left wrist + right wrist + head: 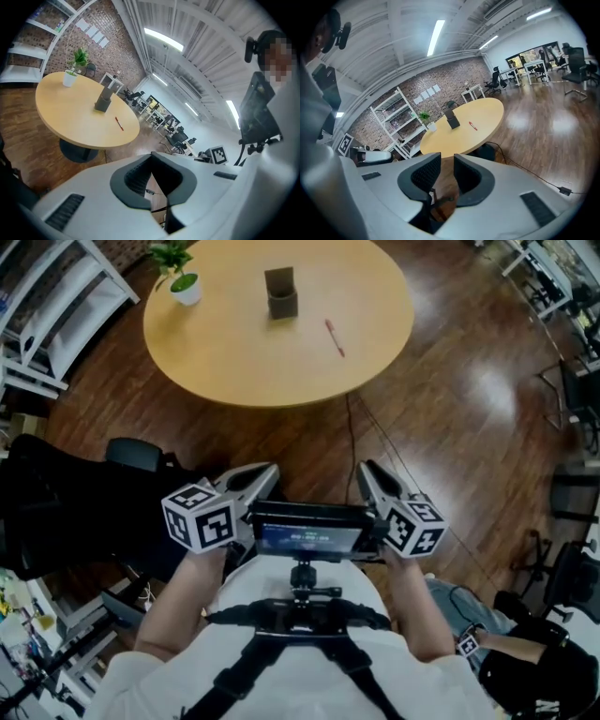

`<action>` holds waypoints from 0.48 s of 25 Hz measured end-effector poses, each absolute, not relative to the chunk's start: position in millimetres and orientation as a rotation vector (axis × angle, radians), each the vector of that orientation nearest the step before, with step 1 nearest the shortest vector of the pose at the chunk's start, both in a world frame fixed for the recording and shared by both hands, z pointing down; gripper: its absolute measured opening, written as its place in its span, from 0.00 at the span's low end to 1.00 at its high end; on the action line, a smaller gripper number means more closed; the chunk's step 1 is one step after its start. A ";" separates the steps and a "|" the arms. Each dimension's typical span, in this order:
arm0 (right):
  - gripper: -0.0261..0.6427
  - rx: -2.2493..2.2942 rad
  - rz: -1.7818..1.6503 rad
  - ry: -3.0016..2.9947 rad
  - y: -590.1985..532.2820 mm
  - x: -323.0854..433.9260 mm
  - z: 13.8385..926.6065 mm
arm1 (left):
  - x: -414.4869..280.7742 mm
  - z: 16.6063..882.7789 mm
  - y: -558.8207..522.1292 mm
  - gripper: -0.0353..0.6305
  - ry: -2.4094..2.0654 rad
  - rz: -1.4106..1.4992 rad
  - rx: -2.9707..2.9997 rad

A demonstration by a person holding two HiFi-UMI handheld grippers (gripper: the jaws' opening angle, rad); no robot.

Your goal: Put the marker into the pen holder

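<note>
A red marker (335, 337) lies on the round wooden table (234, 362), right of the dark pen holder (281, 293) that stands upright near the table's middle. Both grippers hang close to the person's body, well short of the table's near edge. My left gripper (270, 474) has its jaw tips together with nothing between them. My right gripper (367, 474) stands open and empty. The left gripper view shows the holder (104, 100) and marker (119, 123) far beyond the jaws (151, 157). The right gripper view shows the holder (452, 119) and marker (473, 125) above its jaws (446, 161).
A small potted plant (178, 273) stands at the table's far left. White shelving (56, 306) lines the left wall. A black chair (131, 456) sits left of the person. A cable (375, 432) runs across the wooden floor. Office chairs (572, 484) stand at the right.
</note>
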State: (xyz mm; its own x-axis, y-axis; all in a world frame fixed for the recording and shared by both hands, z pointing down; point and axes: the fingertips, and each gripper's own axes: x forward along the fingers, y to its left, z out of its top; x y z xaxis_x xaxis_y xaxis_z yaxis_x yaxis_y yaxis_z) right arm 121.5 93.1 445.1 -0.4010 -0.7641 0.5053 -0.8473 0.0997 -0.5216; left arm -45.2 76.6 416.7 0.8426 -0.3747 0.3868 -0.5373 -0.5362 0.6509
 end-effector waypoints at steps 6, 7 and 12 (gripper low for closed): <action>0.17 1.692 1.202 -2.195 29.7 106.8 446.2 | -68.1 419.6 9.6 0.05 -0.631 0.270 2.176; 0.17 1.701 1.199 -2.187 20.1 105.4 445.4 | -70.9 421.0 -0.1 0.05 -0.624 0.275 2.171; 0.17 1.736 1.175 -2.147 -19.2 101.3 444.2 | -76.1 420.5 -38.4 0.05 -0.572 0.281 2.175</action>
